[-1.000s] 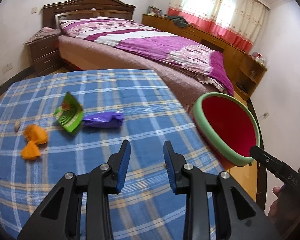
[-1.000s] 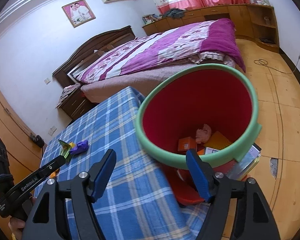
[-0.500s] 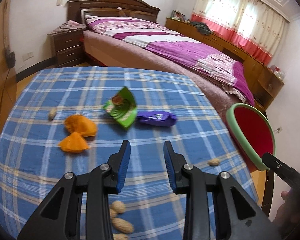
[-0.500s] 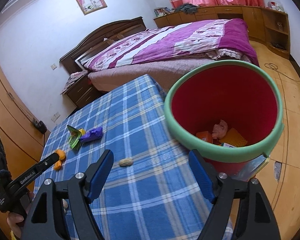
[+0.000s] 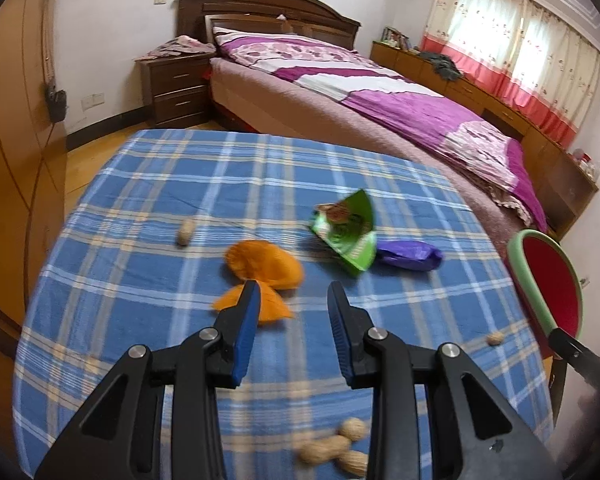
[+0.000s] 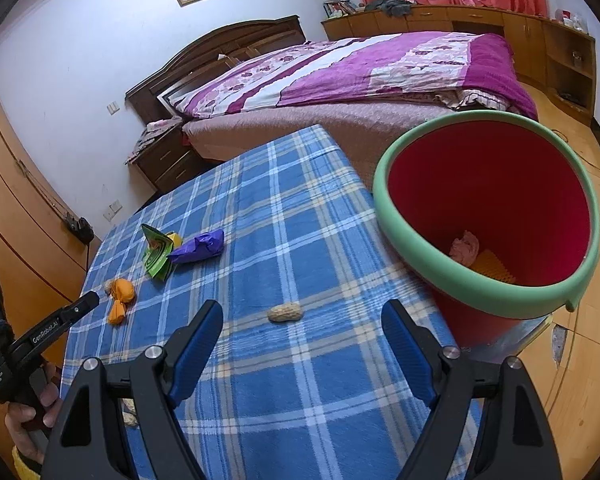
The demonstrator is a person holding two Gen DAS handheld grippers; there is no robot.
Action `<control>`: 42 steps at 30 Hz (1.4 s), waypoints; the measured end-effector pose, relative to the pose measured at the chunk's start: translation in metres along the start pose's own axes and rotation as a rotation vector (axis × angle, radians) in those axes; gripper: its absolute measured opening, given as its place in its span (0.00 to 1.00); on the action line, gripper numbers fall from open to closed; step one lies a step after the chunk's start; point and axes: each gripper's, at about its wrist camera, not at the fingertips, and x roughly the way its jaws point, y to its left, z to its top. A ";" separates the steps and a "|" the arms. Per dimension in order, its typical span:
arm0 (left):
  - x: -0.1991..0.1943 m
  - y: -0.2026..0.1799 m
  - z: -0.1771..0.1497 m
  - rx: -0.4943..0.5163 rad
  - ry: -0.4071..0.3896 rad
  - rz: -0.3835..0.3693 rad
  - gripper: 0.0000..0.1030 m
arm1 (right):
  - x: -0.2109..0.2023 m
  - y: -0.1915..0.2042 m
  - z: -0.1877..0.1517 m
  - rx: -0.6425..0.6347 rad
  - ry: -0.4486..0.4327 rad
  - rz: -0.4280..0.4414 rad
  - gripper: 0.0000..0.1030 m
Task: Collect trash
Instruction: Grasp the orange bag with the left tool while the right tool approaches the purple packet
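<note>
The left gripper (image 5: 293,300) has its two blue-padded fingers apart and nothing is between them. It hangs over the middle of the table covered with a blue checked cloth (image 5: 172,280), and its left fingertip is in front of the crumpled orange peel pieces (image 5: 266,266). Just beyond the peel, toward the far right part of the cloth, lies a green folded snack wrapper (image 5: 350,236), tilted up on one side, and a crumpled purple wrapper (image 5: 410,255) touches its right end. A single peanut in its shell (image 5: 186,232) lies to the left of the peel, nearer the left edge. A small group of peanuts (image 5: 336,448) lies at the near edge, partly hidden behind the gripper body, and one more peanut near the right edge (image 5: 495,337) is close to the bin.

The right gripper (image 6: 302,332) is wide open and also empty. It is above the near right part of the cloth, with the peanut (image 6: 285,313) between its fingertips but farther away on the cloth. The round red waste bin with a green rim (image 6: 396,236) stands just beside the right edge of the table. Inside it I can see a pink crumpled piece (image 6: 465,247) and something yellow at the bottom; more I cannot tell.
</note>
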 end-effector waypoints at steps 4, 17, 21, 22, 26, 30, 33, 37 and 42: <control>0.008 0.014 0.003 -0.018 0.009 0.023 0.40 | 0.005 0.005 0.000 -0.007 0.009 -0.002 0.84; 0.038 0.034 0.011 -0.045 0.039 0.021 0.62 | 0.020 0.019 0.002 -0.027 0.037 -0.007 0.84; 0.045 0.028 0.015 -0.020 0.038 0.013 0.62 | 0.025 0.025 0.005 -0.040 0.043 -0.003 0.84; 0.048 0.026 0.016 -0.012 0.040 0.016 0.62 | 0.027 0.027 0.007 -0.044 0.042 -0.001 0.84; 0.061 0.023 0.017 0.001 0.068 0.025 0.62 | 0.032 0.034 0.012 -0.057 0.039 0.006 0.84; 0.069 0.022 0.015 -0.012 0.092 0.016 0.62 | 0.037 0.041 0.017 -0.071 0.041 0.014 0.84; 0.070 0.021 0.014 -0.023 0.091 0.016 0.62 | 0.044 0.047 0.021 -0.083 0.046 0.023 0.84; 0.071 0.017 0.013 -0.010 0.090 -0.028 0.40 | 0.054 0.057 0.026 -0.103 0.056 0.034 0.84; 0.071 0.010 0.023 0.023 0.058 -0.040 0.28 | 0.070 0.073 0.031 -0.132 0.071 0.044 0.84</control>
